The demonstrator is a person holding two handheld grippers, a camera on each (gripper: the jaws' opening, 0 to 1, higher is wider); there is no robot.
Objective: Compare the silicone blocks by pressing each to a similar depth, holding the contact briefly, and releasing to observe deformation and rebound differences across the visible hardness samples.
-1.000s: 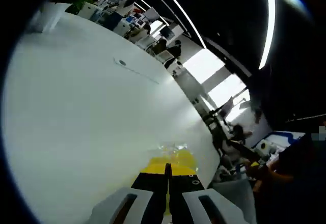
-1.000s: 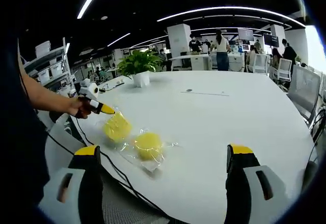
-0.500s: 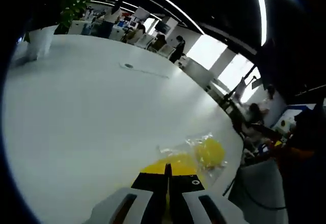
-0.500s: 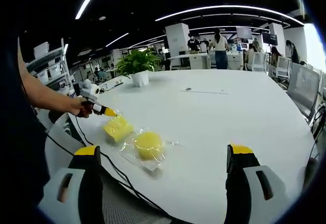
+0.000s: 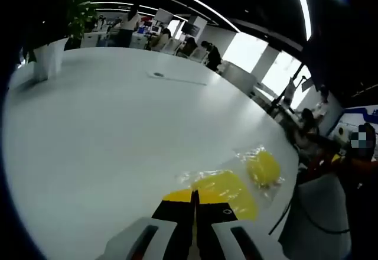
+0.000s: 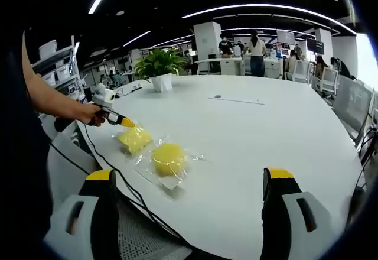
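The left tool (image 5: pixel 193 198) has its jaws clenched together, with nothing between them, and its tip hangs just above the flat yellow block (image 5: pixel 227 190) in its clear bag on the white worktop (image 5: pixel 106 124). To do the press well, I think it should come down straight on the block's middle, slowly, and to the same depth for each sample. The rounder yellow block (image 6: pixel 168 158) lies at about 4 o'clock from the flat one in the right gripper view. The person's hand (image 6: pixel 90 113) holds the left tool tilted down. The right tool (image 6: pixel 192 204) is released, jaws wide, well apart from both blocks.
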